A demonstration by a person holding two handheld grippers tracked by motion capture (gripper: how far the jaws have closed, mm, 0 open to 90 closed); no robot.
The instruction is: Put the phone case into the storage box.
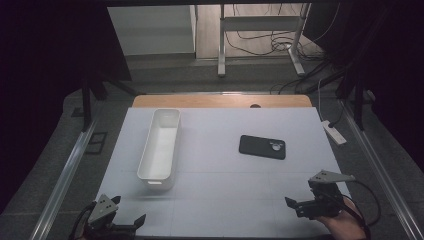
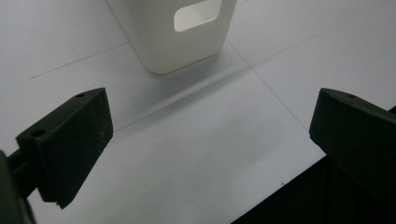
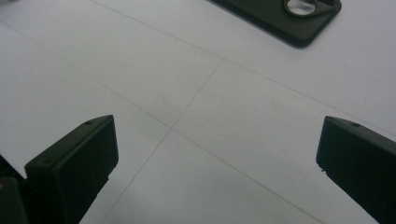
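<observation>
Your white table (image 1: 225,200) carries a long white bin (image 1: 160,148) left of centre, its near end just beyond your left gripper (image 2: 210,140), whose jaws are spread wide on nothing. The black phone case (image 1: 262,146) lies right of centre, well beyond your right gripper (image 3: 217,158), also wide open and empty.
</observation>
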